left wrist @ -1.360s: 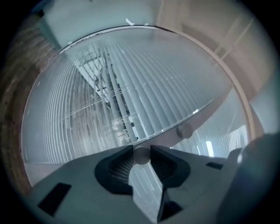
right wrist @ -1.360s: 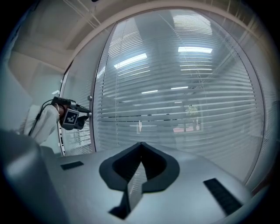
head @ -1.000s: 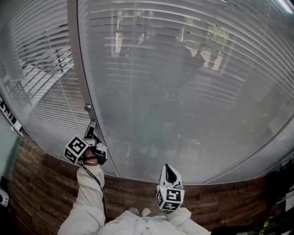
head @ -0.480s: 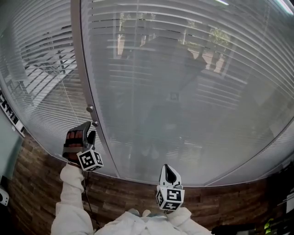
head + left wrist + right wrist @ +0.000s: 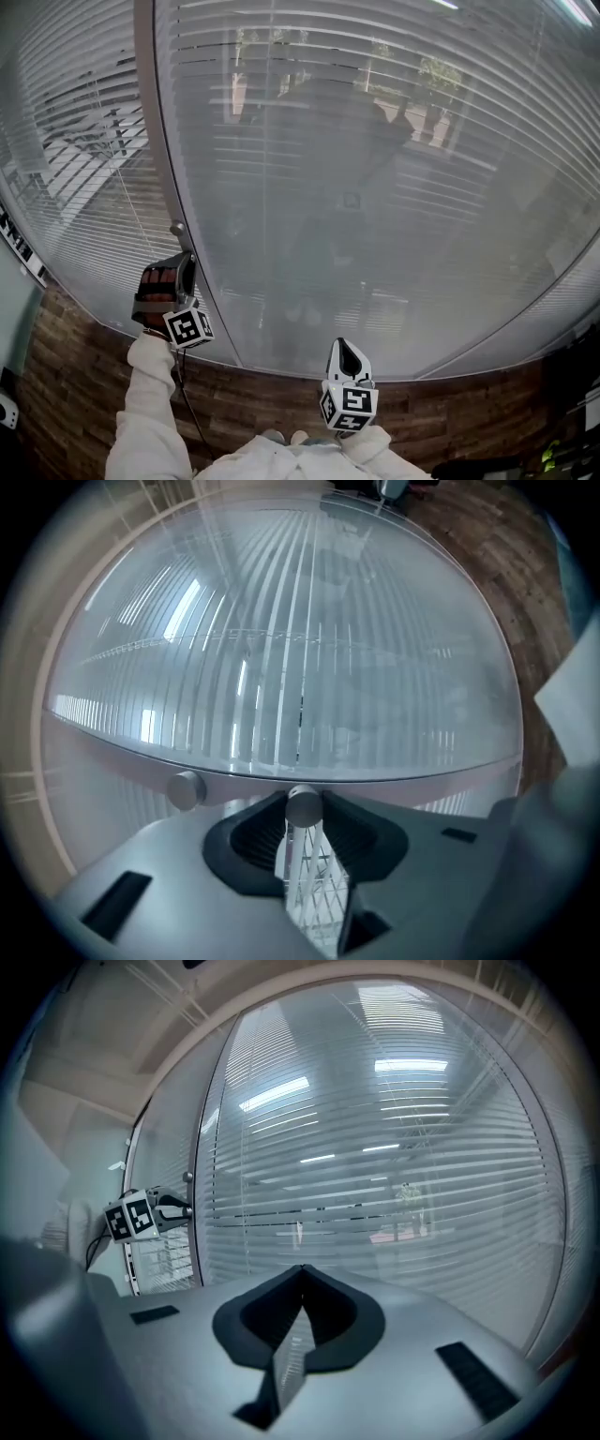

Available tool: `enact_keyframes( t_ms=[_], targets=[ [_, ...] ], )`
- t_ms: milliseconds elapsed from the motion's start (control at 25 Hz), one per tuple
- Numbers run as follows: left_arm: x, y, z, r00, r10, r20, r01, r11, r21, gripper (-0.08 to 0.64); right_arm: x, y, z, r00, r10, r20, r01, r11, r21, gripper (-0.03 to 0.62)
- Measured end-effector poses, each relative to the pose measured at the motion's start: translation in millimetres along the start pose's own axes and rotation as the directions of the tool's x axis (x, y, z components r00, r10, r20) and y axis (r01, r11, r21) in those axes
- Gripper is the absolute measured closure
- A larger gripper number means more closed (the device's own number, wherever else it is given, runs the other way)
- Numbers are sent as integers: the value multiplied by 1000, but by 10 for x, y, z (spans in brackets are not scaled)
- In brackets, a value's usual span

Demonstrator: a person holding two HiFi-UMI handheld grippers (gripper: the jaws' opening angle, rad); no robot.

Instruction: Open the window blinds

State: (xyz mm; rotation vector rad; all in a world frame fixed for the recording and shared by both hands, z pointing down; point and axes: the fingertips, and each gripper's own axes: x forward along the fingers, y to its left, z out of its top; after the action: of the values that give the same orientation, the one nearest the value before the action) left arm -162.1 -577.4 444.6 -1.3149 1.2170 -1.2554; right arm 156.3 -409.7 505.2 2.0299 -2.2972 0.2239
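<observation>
- The left gripper [image 5: 302, 823] is clamped on a small round knob [image 5: 302, 804]. Its jaws have just been closing, and the knob sits between their tips with a pad against each side.
- A second knob [image 5: 186, 789] stands just beside the first on the same frame post [image 5: 150, 141]. The gripper does not touch it.
- The blinds [image 5: 375, 178] hang behind the glass [image 5: 450, 281] on both sides of the post, their slats level and tilted mostly shut. In the head view the gripped knob lies low on the post, at the left edge of the wide pane.
- The right gripper [image 5: 302, 1269] has its jaws pressed together with nothing between them. It is held low near the person's body, well apart from the knobs, and points at the glass.
- A wood-look strip [image 5: 75, 375] runs below the glass.
</observation>
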Motion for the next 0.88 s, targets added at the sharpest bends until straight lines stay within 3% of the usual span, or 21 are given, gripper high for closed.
enact_keyframes(
  t_ms=[80,160,240,320,440,560,720,880],
  targets=[
    [4,12,-4,1000,-21,5,21,994,-104,436,8,-18,-8,1000,-4,-2,4,1000,2,578],
    [-1,20,-10,999,-41,15,43,968,-248,436,10,-23,-15,1000,-3,-3,3,1000,5,578],
    [-7,25,-18,998,-54,20,57,923,-380,436,17,-20,-15,1000,1,-3,-1,1000,5,578],
    [-10,33,-27,997,-66,27,71,863,-500,437,25,-14,-14,1000,6,-2,-6,1000,5,578],
    [-6,50,-41,995,-83,49,95,746,-659,437,41,-10,-17,1000,11,-1,-11,1000,7,578],
    [-4,73,-62,992,-98,79,122,601,-790,437,53,-13,-15,1000,16,0,-16,1000,8,578],
    [-31,93,-84,990,-109,91,131,452,-883,437,27,-31,-8,1000,19,-2,-19,1000,16,578],
    [-43,103,-92,987,-123,106,137,281,-950,437,41,-25,-7,1000,23,-4,-23,999,22,578]
  ],
)
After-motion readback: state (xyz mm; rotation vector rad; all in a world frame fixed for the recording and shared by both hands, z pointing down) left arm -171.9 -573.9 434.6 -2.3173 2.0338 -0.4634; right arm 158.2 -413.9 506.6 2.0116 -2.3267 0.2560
